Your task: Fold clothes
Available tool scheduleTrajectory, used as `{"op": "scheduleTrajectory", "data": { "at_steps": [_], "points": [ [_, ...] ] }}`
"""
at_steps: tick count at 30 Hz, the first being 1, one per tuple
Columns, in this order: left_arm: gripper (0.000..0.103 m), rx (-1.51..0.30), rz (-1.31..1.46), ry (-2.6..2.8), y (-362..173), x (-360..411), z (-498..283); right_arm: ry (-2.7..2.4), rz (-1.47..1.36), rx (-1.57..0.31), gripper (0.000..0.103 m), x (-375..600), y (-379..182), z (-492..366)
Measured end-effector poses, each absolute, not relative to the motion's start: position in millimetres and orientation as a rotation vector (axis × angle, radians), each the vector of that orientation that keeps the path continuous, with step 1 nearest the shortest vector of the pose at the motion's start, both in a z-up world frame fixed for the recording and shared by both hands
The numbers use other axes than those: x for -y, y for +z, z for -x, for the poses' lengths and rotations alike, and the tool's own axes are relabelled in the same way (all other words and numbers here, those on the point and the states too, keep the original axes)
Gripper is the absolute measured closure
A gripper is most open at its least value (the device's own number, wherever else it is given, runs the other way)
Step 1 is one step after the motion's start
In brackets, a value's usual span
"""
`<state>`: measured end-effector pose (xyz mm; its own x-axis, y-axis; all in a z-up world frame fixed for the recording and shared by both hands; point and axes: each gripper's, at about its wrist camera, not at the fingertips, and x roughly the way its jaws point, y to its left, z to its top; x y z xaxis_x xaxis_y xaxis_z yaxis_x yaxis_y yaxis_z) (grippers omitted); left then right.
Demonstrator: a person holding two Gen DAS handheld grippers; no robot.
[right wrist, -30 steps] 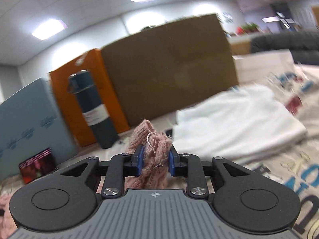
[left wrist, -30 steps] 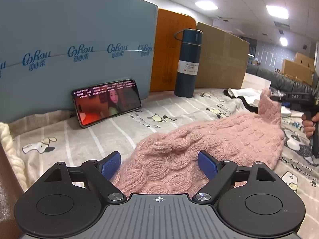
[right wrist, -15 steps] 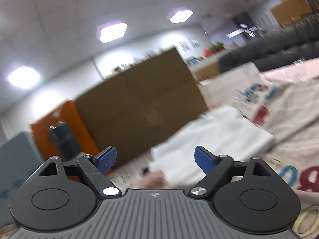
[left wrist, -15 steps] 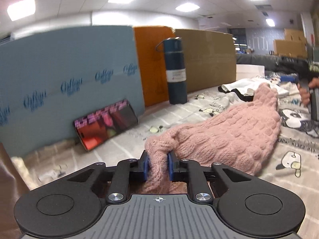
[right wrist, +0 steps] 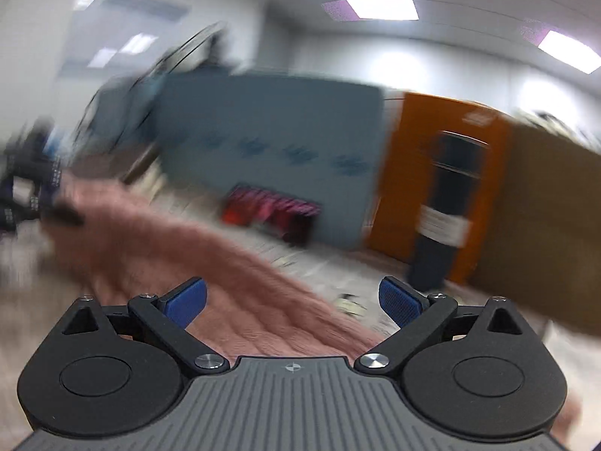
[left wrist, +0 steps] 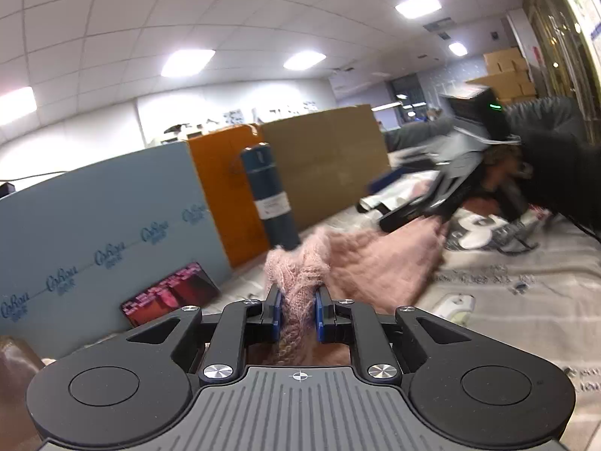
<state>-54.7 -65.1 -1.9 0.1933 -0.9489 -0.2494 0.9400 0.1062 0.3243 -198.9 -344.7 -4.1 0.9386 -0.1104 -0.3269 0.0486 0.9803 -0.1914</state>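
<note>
A pink knitted sweater [left wrist: 375,263] lies on the patterned bed sheet [left wrist: 507,300]. My left gripper [left wrist: 296,310] is shut on a bunched edge of the sweater and holds it lifted above the sheet. My right gripper [right wrist: 293,300] is open and empty, hovering just above the sweater [right wrist: 210,259], which stretches away to the left in the blurred right wrist view. The right gripper also shows in the left wrist view [left wrist: 424,199], held over the sweater's far end.
A dark blue flask [left wrist: 268,195] stands at the back before orange [left wrist: 221,188] and brown [left wrist: 326,165] boards. A phone [left wrist: 171,298] leans on a light blue board [left wrist: 105,218]. White clothes [left wrist: 390,197] lie at the back right.
My left gripper closed on the sweater's edge and lifted it. My right gripper let go of the sweater's other end, opened, and swung round to the left over the sweater.
</note>
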Motion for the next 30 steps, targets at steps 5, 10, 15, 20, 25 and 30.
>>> {"op": "scheduleTrajectory", "data": {
  "at_steps": [5, 10, 15, 20, 25, 30],
  "points": [
    [0.088, 0.031, -0.457, -1.395, -2.4, 56.5, 58.2, 0.164, 0.338, -0.385, 0.004, 320.6, 7.4, 157.2],
    [0.088, 0.053, -0.445, -1.406, 0.4, 48.7, 64.7, 0.321, 0.303, -0.482, 0.024, 303.4, 10.8, 133.9],
    [0.088, 0.063, -0.433, -1.444, 3.3, 37.6, 69.2, 0.298, 0.274, -0.538, 0.086, 291.1, 11.8, 163.1],
    [0.088, 0.048, -0.409, -1.522, 10.3, 19.6, 71.6, 0.284, 0.324, -0.459, 0.091, 246.6, 27.4, 237.0],
    [0.088, -0.037, -0.501, -1.533, 6.9, 10.7, 77.7, 0.282, 0.301, -0.478, 0.094, 207.5, 14.9, 283.0],
    [0.087, -0.178, -0.609, -1.526, -9.8, 5.9, 82.7, 0.306, 0.155, -0.517, 0.094, 202.6, -7.2, 290.6]
  ]
}}
